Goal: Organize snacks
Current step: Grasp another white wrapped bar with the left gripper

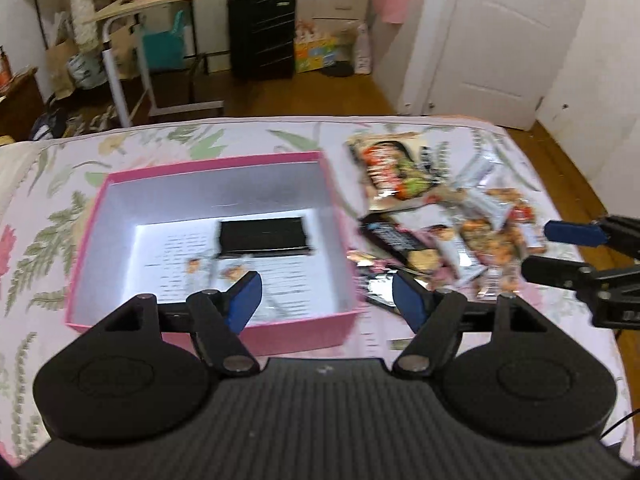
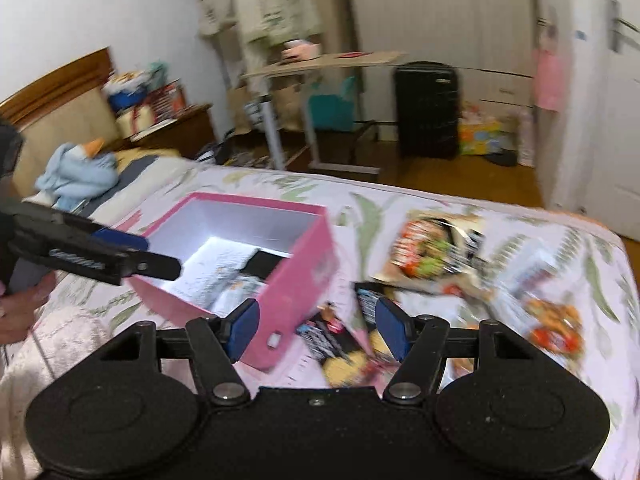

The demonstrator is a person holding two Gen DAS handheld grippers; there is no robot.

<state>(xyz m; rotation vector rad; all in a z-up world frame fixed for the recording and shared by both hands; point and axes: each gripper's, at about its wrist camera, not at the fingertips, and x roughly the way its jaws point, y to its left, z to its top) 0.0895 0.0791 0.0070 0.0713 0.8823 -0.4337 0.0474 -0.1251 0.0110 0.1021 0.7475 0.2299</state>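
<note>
Left gripper (image 1: 326, 300) is open with nothing between its blue pads, hovering over the near right corner of the pink box (image 1: 112, 204). Right gripper (image 2: 316, 326) is also open and empty, above the bed just right of the box. No earlier frame is given, so only the current spread is noted.

The box sits open on the floral bedsheet (image 1: 48, 216). Inside it lie a black packet (image 1: 264, 236) against the far wall, a couple of small snack bars (image 1: 234, 270) and a printed sheet on the bottom.

The snack pile (image 1: 472, 240) lies on the sheet right of the box, apart from it: a big orange-green bag (image 1: 394, 172) at the far side, smaller wrapped bars nearer, blurred. A black suitcase (image 1: 262, 32) stands on the floor behind the bed.
</note>
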